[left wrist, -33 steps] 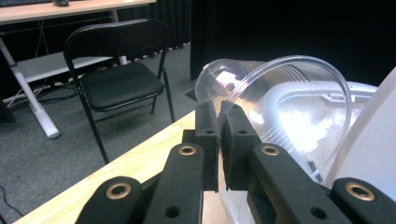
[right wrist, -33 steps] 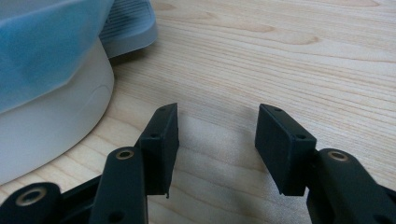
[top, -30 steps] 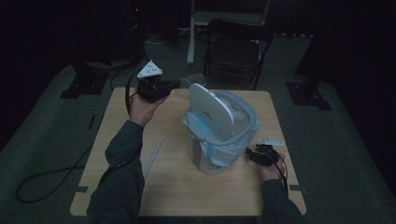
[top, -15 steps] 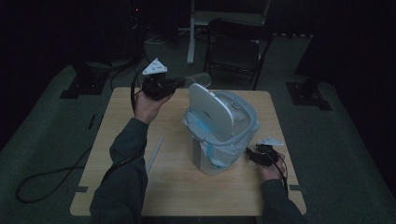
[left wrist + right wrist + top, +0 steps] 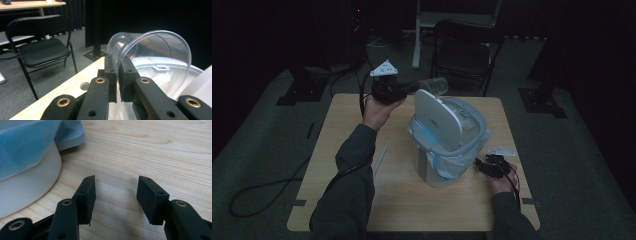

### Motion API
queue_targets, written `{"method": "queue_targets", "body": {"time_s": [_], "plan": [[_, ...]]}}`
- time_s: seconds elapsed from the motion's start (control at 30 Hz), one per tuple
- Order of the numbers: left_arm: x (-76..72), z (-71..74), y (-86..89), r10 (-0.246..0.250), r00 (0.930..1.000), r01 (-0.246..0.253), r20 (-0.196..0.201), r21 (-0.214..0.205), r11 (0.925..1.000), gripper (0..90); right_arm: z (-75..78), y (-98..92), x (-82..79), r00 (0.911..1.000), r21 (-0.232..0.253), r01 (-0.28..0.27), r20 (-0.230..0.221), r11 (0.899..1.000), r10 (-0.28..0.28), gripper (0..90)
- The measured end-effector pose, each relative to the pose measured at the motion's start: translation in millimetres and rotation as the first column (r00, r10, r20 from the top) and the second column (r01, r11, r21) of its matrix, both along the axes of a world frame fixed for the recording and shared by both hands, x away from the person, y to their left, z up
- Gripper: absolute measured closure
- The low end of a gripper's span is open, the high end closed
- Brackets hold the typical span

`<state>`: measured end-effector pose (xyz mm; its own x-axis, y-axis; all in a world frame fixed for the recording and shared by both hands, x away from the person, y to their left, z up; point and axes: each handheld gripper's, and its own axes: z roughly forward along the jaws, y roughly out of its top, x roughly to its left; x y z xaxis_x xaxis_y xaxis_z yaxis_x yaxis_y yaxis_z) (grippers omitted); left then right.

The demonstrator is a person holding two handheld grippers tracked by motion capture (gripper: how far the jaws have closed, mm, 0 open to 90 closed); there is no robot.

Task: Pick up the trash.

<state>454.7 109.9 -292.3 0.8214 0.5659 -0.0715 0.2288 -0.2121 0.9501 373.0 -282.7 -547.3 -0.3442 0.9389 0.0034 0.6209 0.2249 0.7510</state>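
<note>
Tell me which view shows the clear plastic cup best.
The left gripper view: the clear plastic cup is close, lying sideways, its rim pinched between the left gripper's jaws. The high view shows it small and dim beyond the bin.

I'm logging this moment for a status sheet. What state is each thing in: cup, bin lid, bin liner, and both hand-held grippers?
Clear plastic cup: empty, tipped on its side, rim pinched in the jaws, held above the bin.
Bin lid: raised, open.
Bin: upright on the table.
Bin liner: fitted, folded over the rim.
Left hand-held gripper: shut on the cup.
Right hand-held gripper: open, empty, low over the table beside the bin.
</note>
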Motion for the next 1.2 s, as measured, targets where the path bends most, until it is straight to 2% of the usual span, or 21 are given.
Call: {"method": "queue_targets", "body": {"time_s": [0.57,1.2], "plan": [[5.5,4.1,-11.7,-0.04,0.999,0.04,-0.019,-0.005,0.9992,86.6,0.1,0.2,-0.1,1.0,-0.002,-0.001,0.001,1.0,0.001,48.4],[4.5,13.2,-11.7,-0.078,0.9967,0.077,-0.021,-0.049,0.9958,86.6,0.0,0.3,0.0,1.0,-0.003,-0.004,0.002,1.0,0.004,48.4]]}}
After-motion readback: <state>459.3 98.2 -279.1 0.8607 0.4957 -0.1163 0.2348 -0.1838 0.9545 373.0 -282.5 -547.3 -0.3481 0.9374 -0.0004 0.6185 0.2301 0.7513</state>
